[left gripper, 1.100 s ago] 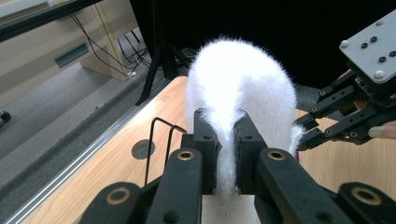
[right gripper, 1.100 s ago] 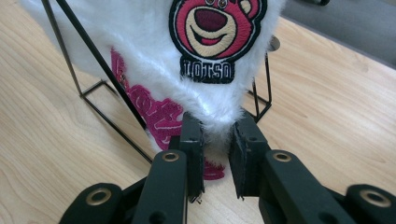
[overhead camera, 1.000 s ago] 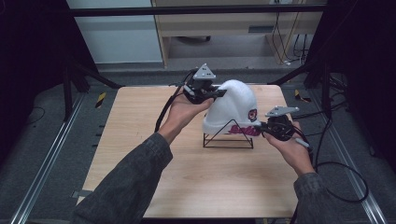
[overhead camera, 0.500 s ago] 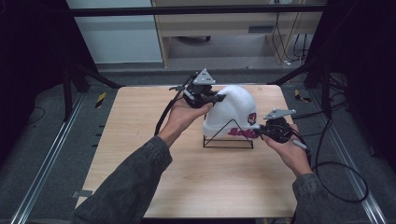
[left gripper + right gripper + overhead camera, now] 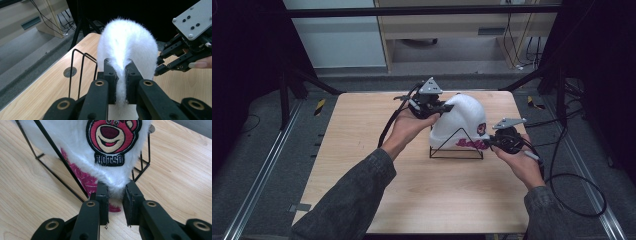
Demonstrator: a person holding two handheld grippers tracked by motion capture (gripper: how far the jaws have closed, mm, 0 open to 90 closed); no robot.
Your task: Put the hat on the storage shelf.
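Table [image 5: 362, 165]: bear patch [image 5: 113, 137] faces right gripper [image 5: 115, 192].

A pale wooden tabletop [image 5: 362, 150] stood on a grey floor [image 5: 257, 165], with metal rails [image 5: 262, 170] running along both sides. Beyond it were a light wooden cabinet [image 5: 452, 20] and a white panel [image 5: 337, 40]. Black cables [image 5: 517, 35] hung near the cabinet. Both flanks lay in deep shadow.
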